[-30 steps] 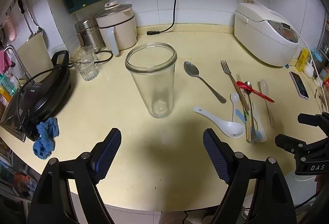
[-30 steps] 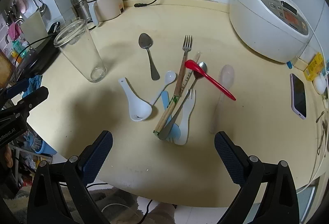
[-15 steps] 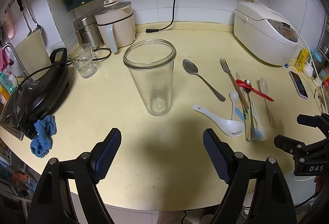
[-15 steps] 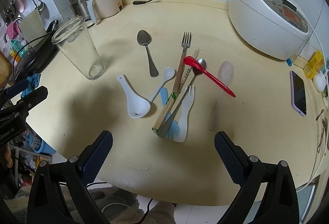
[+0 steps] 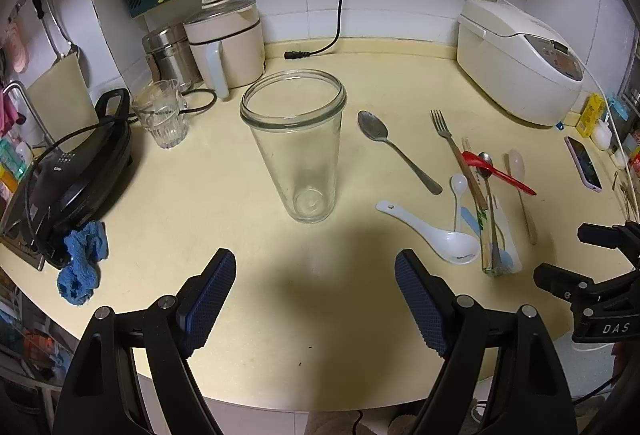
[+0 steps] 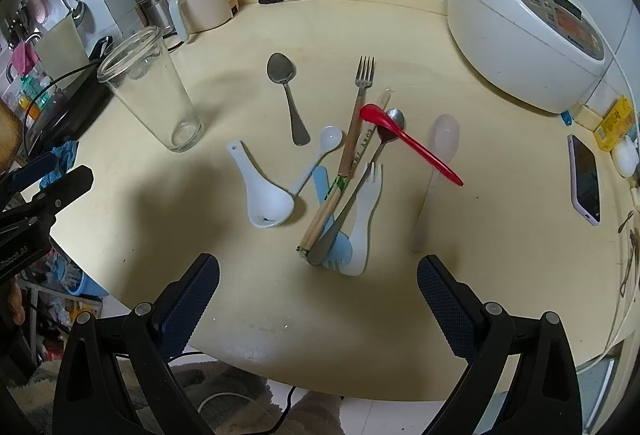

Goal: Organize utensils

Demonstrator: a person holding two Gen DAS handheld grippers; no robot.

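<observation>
A tall empty glass jar (image 5: 295, 151) (image 6: 150, 91) stands upright on the cream counter. Right of it lie several utensils: a metal spoon (image 6: 287, 91), a fork (image 6: 362, 83), a white ceramic soup spoon (image 6: 262, 191), a red spoon (image 6: 408, 141), a translucent spoon (image 6: 436, 171), wrapped chopsticks (image 6: 340, 191) and pale plastic pieces in a crossed heap. My left gripper (image 5: 314, 285) is open, in front of the jar, clear of it. My right gripper (image 6: 318, 293) is open, near the counter's front edge just short of the heap.
A white rice cooker (image 5: 520, 63) sits back right, a phone (image 6: 585, 179) at the right edge. Back left are an electric pot (image 5: 226, 39), a steel canister (image 5: 170, 53), a glass mug (image 5: 162, 115), a black griddle (image 5: 72, 171) and a blue cloth (image 5: 82, 263).
Both views have shifted slightly, the grippers easing a little closer to the counter. Both grippers stay open and no utensil has moved.
</observation>
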